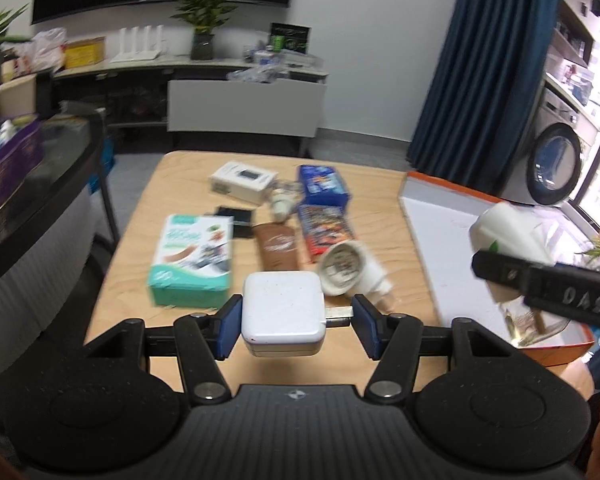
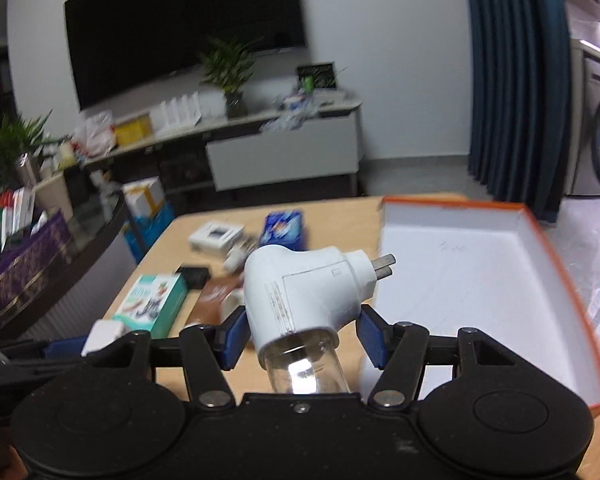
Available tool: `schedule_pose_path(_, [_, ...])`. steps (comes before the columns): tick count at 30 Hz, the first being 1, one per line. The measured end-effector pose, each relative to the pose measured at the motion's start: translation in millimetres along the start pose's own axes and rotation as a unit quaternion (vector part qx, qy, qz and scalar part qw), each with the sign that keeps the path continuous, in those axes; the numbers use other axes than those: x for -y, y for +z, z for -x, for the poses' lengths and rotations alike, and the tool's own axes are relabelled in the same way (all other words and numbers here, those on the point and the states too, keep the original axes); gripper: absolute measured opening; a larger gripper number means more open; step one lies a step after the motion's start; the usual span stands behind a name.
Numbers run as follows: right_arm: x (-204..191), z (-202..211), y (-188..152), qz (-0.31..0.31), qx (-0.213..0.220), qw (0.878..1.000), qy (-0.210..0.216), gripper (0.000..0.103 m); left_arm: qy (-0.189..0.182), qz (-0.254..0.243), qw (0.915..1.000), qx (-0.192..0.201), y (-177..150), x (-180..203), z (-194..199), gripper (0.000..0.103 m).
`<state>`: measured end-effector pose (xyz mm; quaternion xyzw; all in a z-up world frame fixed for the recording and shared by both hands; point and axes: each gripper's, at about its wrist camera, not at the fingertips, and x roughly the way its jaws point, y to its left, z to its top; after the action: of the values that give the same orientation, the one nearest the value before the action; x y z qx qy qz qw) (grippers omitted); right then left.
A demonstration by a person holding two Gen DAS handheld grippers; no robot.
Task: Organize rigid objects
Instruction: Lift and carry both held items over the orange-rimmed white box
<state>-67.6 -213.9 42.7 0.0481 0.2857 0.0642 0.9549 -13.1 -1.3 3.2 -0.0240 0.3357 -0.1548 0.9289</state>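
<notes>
— White plastic is pinched twice: a square charger point(image 1: 283, 312) in the left gripper point(image 1: 296, 326) jaws, a plug-in vaporizer point(image 2: 306, 300) in the right gripper point(image 2: 300, 334) jaws.

— Carrying, it is judged; release into the orange-rimmed box point(image 2: 556, 264) at two o'clock is called for. Little inside it can be made out.
</notes>
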Motion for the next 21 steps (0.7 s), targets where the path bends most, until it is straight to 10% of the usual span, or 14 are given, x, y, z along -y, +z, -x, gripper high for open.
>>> schedule_pose_path(21, [162.9, 16.6, 62.5, -0.057, 0.058, 0.992, -0.101, 0.070, -0.093, -0.084, 0.9916, 0.032, 86.2, 153.3, -59.0, 0.059])
